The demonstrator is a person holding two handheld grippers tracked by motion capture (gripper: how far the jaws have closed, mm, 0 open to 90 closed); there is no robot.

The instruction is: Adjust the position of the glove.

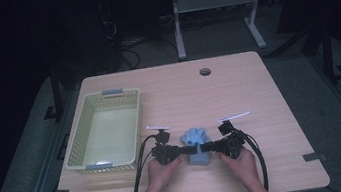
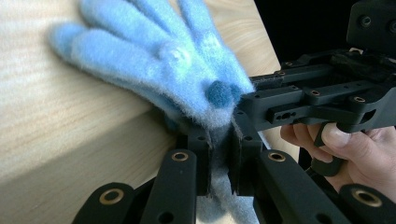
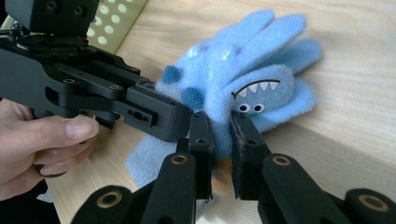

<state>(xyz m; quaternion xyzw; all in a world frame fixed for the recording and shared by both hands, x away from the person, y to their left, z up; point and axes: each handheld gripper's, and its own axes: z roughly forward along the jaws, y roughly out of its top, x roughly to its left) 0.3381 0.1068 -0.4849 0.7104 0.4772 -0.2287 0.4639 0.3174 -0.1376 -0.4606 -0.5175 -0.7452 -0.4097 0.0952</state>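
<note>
Wooden table, unlabelled blue monster glove between both tools.

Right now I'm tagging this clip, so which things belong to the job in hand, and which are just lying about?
In the job:
blue glove, pinched from both sides
left claw, shut on it
right claw, shut on it

Lying about:
green basket, at the table's left
table

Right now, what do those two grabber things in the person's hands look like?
Both the left gripper and the right gripper are black, with two flat jaws on hinged bars studded with brass-ringed pivots. A black cable trails back from each. The person's forearms are bare, with no sleeves in view.
</note>
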